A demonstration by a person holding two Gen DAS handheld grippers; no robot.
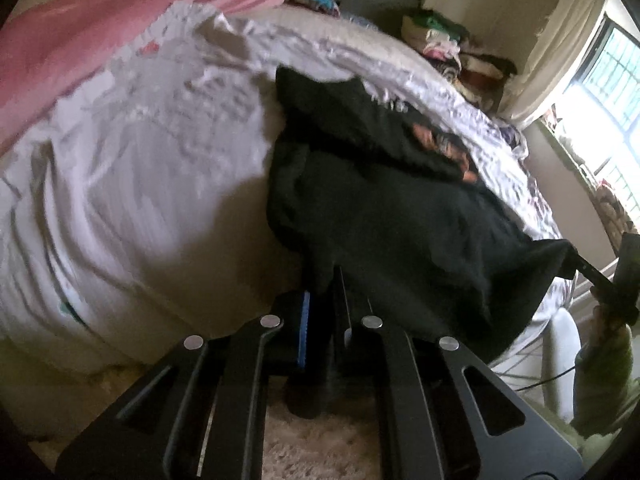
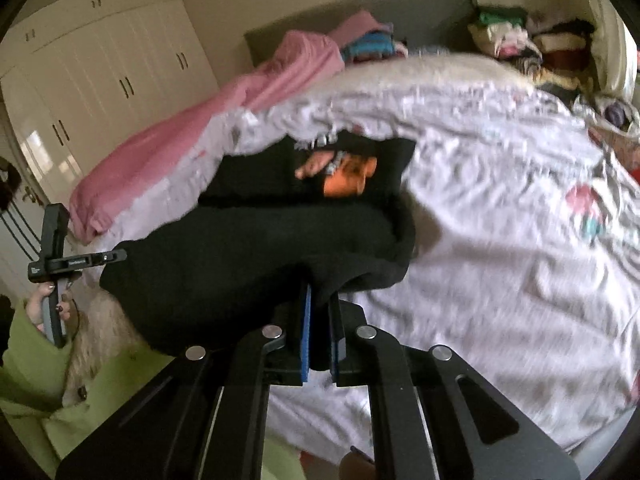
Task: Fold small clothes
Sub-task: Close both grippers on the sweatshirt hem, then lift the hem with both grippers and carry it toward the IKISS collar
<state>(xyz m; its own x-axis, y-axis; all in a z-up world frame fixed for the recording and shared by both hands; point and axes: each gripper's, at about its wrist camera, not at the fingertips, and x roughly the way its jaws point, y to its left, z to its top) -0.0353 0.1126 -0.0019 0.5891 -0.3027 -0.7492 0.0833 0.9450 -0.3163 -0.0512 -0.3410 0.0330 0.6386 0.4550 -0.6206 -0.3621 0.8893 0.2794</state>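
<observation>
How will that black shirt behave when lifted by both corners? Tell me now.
Likely floppy: the black shirt sags between the left tongs and right tongs, each pinching an edge. Probably light, since thin pinches hold it. It may drag on the white bedspread, where its far, printed part rests.

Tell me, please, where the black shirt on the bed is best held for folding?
By its near hem corners, coming from the foot of the bed. The black shirt lies with its orange print far up, near edge overhanging; the left tool and right tool each pinch one corner.
</observation>
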